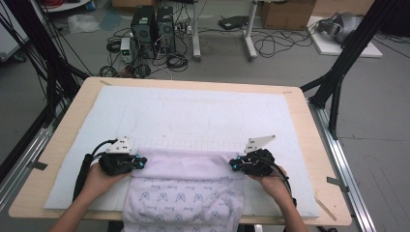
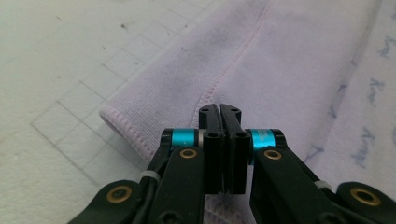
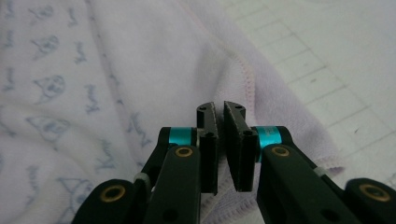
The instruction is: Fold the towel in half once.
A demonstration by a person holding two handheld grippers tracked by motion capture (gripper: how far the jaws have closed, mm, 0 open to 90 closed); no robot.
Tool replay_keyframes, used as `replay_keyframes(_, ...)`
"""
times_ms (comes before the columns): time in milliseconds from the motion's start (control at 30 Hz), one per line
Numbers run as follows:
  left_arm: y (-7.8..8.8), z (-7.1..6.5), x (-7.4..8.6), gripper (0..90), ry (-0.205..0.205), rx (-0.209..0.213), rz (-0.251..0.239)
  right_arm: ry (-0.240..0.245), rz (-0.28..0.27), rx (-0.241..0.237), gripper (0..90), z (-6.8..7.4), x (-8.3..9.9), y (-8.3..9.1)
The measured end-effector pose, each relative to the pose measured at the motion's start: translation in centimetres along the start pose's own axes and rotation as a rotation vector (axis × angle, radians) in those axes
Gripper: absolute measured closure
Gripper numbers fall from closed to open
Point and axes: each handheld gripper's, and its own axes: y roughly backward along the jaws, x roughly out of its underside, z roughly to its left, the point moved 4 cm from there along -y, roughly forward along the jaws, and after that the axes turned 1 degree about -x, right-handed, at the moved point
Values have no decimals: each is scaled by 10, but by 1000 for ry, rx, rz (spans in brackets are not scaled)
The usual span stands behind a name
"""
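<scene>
A pale lilac towel point(image 1: 186, 186) lies at the near middle of the desk point(image 1: 67, 125), on a white gridded mat point(image 1: 193, 113), its near part hanging over the desk's front edge. Its far edge is folded back toward the person, showing a plain side above a side printed with small blue figures. The left gripper point(image 1: 140, 162) sits at the fold's left corner, the right gripper point(image 1: 233, 164) at its right corner, each held in a hand and pointing inward. In the left gripper view the jaws of the left gripper point(image 2: 220, 109) are pressed together over the stitched hem; whether cloth is caught between them cannot be told. In the right gripper view the right gripper point(image 3: 219, 109) has its jaws nearly closed, a thin gap at the tips, above the hemmed fold; its hold cannot be told either. Beyond the desk, computers point(image 1: 152, 29) and cables lie on the floor.
</scene>
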Motion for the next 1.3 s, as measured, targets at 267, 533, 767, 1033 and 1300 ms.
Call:
replay_keyframes(267,29,-7,-10,878,-9,-11,-82,26,-92,-3,855,10,-13,24)
replay_keyframes(533,61,-44,4,879,-62,-9,-122,86,-114,-4,855,49,-2,45)
replay_keyframes(767,73,-68,20,719,-85,71,-99,80,-121,-110,768,82,21,60)
replay_keyframes(1033,50,-32,3,594,-18,-29,-118,13,-139,-22,592,36,6,47)
replay_keyframes(1300,7,15,-3,476,66,-107,-51,-97,-56,79,434,-22,10,18)
